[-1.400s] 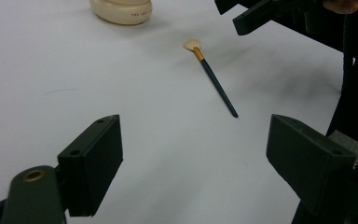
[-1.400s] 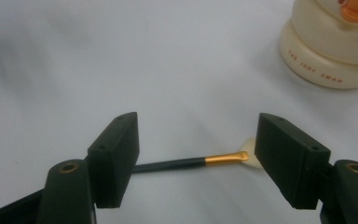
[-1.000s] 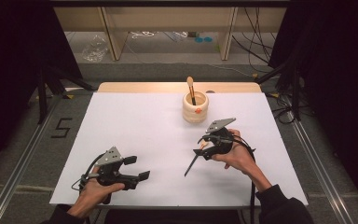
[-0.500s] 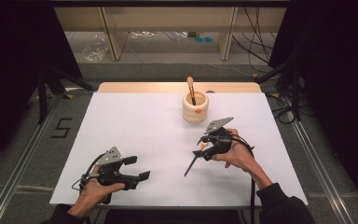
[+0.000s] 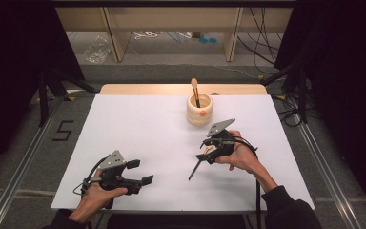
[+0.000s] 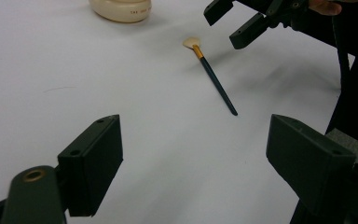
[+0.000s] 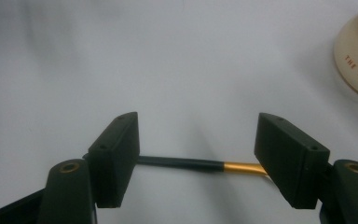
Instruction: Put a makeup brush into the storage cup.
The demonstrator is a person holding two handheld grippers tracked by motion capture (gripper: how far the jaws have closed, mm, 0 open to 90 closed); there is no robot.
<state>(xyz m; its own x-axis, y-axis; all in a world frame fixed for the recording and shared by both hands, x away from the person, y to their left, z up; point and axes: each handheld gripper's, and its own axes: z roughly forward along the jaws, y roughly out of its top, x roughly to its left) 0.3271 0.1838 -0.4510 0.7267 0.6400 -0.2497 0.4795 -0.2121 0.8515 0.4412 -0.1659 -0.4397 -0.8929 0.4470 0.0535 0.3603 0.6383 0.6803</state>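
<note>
Nearest, the left claw (image 5: 140, 171) just idles wide open and empty at the front of the white surface (image 5: 138, 124), out of the way. The right claw (image 7: 196, 156) hangs open over the flat-lying fan brush (image 6: 210, 73), jaws straddling its handle without gripping, probably lining up a grab so it can join the other brush (image 5: 195, 91) in the cream holder (image 5: 199, 109) further back.

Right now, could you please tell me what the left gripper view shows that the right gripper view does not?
The left gripper view alone gives the brush's pale fan tip and its whole length lying flat, with the right gripper open above it. The right gripper view alone gives the lettering on the cream pot. Both share the white table, the pot and the brush's dark handle.
</note>
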